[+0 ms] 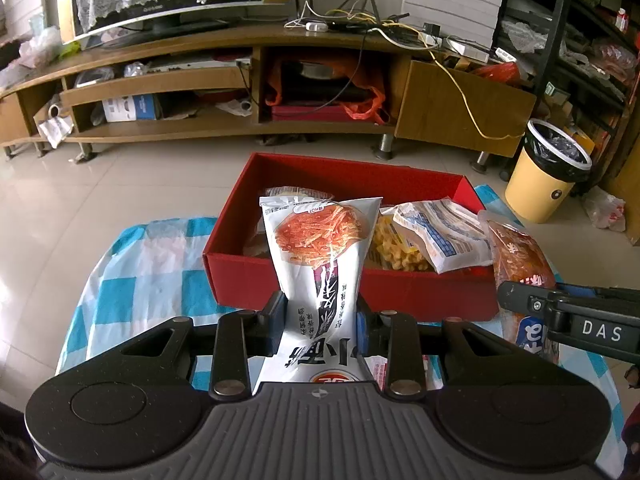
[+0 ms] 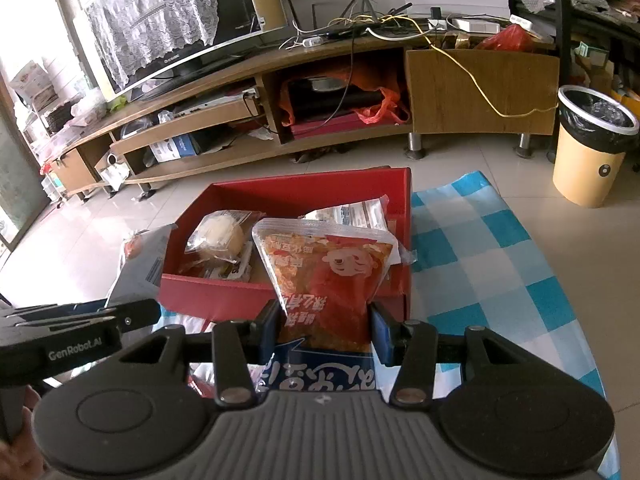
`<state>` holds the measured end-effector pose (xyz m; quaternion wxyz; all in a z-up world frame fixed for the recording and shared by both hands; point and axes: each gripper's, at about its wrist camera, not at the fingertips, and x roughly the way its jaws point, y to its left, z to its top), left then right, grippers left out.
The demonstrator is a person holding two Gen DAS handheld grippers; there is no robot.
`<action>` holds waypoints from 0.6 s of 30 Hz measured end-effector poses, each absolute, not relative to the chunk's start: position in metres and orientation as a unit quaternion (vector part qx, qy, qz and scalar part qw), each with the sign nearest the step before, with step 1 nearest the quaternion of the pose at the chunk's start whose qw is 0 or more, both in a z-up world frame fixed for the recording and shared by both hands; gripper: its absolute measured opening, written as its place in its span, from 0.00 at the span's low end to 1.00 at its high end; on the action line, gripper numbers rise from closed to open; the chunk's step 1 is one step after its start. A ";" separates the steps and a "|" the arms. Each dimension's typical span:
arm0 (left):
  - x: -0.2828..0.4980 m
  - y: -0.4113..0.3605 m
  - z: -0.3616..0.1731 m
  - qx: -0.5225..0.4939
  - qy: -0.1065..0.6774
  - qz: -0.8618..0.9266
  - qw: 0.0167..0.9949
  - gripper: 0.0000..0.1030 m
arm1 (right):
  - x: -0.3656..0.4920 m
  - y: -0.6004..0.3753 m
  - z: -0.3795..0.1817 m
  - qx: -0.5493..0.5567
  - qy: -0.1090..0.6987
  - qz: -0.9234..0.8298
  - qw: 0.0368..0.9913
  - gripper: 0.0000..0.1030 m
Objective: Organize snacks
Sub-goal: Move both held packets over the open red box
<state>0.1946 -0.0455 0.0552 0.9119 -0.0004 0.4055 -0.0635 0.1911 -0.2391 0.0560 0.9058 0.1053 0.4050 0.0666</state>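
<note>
Left gripper (image 1: 322, 320) clamps the white snack bag (image 1: 320, 256), right gripper (image 2: 324, 324) the orange packet (image 2: 328, 276); both upright, red box (image 1: 344, 292) just beyond at centre frame.

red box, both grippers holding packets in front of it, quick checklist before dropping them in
1. Left gripper clamped on the white snack packet: ok.
2. Right gripper clamped on the orange snack packet: ok.
3. Red box open on top: ok.
4. Free floor in the box: cannot tell; a round bun, yellow snacks and a blue-white packet already lie inside.
5. Packets past the near wall: not ok, both still in front of it.
6. The two grippers apart from each other: ok.
</note>
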 end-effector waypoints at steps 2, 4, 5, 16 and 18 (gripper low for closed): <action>0.198 -0.046 0.055 0.001 0.405 -0.063 0.912 0.40 | 0.191 -0.239 0.056 0.105 0.405 0.067 0.906 0.42; 0.200 -0.047 0.054 0.002 0.405 -0.063 0.912 0.40 | 0.192 -0.239 0.056 0.105 0.404 0.066 0.906 0.42; 0.201 -0.047 0.053 0.002 0.406 -0.063 0.912 0.40 | 0.194 -0.239 0.055 0.105 0.404 0.066 0.906 0.42; 0.208 -0.048 0.053 0.004 0.406 -0.063 0.912 0.40 | 0.208 -0.239 0.052 0.106 0.405 0.065 0.906 0.42; 0.209 -0.048 0.053 0.004 0.406 -0.063 0.912 0.40 | 0.209 -0.239 0.052 0.106 0.405 0.065 0.906 0.42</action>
